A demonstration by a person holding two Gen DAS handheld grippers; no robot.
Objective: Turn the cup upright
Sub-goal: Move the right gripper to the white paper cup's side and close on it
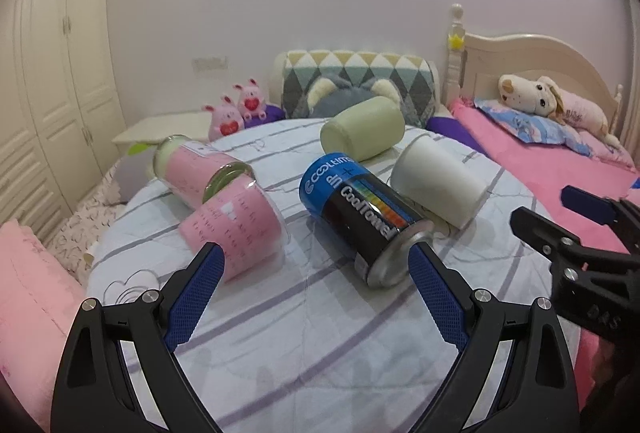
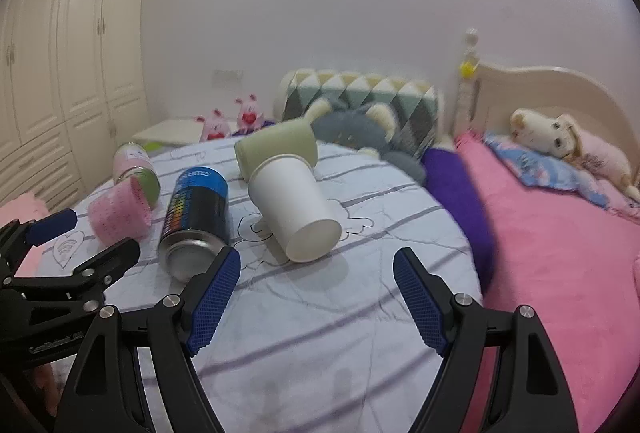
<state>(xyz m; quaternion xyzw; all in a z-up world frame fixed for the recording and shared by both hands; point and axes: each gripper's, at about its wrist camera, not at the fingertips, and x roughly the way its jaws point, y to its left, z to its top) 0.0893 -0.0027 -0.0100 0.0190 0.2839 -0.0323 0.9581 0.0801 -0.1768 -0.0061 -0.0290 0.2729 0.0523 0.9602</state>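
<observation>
Round table (image 1: 320,333): five toppled cups, white cup (image 2: 294,213) among them.

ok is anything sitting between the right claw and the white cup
Nothing visible. The right claw is open, with bare bedsheet between it and the white cup lying on its side. The can lies left of that path.

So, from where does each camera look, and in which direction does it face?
Left wrist view: sits behind the open left gripper, facing the blue can and pink cup; the right gripper shows at the right edge.
Right wrist view: sits behind the open right gripper, facing the white cup; the left gripper shows at the left.
Both share the round table, all lying cups, and the bed.
</observation>
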